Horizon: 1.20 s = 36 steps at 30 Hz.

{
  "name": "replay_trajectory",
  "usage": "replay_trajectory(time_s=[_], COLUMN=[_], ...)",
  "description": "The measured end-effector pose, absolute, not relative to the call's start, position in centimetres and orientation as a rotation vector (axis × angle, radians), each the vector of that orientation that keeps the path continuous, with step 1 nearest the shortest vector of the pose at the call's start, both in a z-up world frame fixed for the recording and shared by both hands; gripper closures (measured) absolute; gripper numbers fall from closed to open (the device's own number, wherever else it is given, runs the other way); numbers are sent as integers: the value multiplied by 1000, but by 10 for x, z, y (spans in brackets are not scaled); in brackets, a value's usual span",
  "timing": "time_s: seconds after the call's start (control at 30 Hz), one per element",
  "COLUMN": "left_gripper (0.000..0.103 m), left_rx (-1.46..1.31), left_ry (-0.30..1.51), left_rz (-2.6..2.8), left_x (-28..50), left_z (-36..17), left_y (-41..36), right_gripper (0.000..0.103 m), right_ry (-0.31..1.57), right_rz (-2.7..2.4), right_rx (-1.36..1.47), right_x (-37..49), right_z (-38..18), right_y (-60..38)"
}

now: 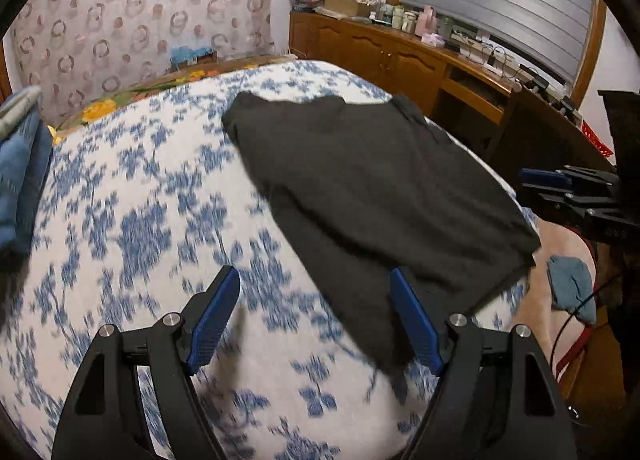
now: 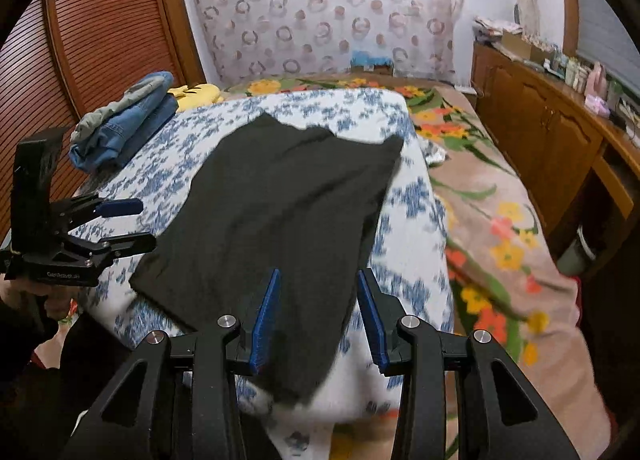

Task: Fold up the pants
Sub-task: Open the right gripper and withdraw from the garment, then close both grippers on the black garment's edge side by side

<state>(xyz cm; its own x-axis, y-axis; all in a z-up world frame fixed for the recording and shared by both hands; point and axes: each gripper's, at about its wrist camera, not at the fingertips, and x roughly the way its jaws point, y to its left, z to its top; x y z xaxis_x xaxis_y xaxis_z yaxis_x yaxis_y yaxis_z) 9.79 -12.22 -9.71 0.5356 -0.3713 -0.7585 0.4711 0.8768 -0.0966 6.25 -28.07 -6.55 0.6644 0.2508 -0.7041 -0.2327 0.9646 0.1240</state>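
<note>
Dark grey pants (image 1: 360, 179) (image 2: 288, 199) lie folded and flat on a blue-and-white flowered sheet (image 1: 140, 199) (image 2: 412, 219) on the bed. My left gripper (image 1: 313, 274) (image 2: 146, 224) hovers wide open over the sheet, just left of the near corner of the pants, with its right finger over the dark cloth. My right gripper (image 2: 319, 275) (image 1: 532, 187) stands partly open above the near end of the pants, and its pads press on nothing. A hand holds the left gripper at the left edge of the right wrist view.
A stack of folded jeans (image 2: 124, 119) (image 1: 20, 163) sits at the sheet's far left. A flowered blanket (image 2: 500, 219) covers the bed to the right. A wooden cabinet (image 1: 380, 55) (image 2: 540, 119) with bottles runs along the wall. A blue cloth (image 1: 568, 284) lies beside the bed.
</note>
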Motion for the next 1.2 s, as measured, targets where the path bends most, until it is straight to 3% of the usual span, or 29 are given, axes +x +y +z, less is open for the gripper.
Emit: replay_trajectory(time_s=[0.2,0.4,0.6,0.67,0.77,1.2], left_gripper=[24,38,61,75,88,88], left_rx=[101,86,78,74,95,71], left_ry=[886,888,879,878,851,880], left_rz=[-537,-563,-592,-615,-601,-610], left_x=[77,64,57,56,53,54], left_z=[-105,-109,-108,-107,-103,-105], left_y=[-124,-132,-137,-139,-139,-130], right_gripper=[62,62,62,62,62,62], right_ry=[827,833,830,832,833,860], right_rz=[268,271,266,263,257,272], right_rx=[35,31,17,21,30,58], right_x=[59,49,45,45,44,42], right_z=[-77,-81,-81,-82,-82,-92], right_y=[-272,-266,-266,-268,-272,-264])
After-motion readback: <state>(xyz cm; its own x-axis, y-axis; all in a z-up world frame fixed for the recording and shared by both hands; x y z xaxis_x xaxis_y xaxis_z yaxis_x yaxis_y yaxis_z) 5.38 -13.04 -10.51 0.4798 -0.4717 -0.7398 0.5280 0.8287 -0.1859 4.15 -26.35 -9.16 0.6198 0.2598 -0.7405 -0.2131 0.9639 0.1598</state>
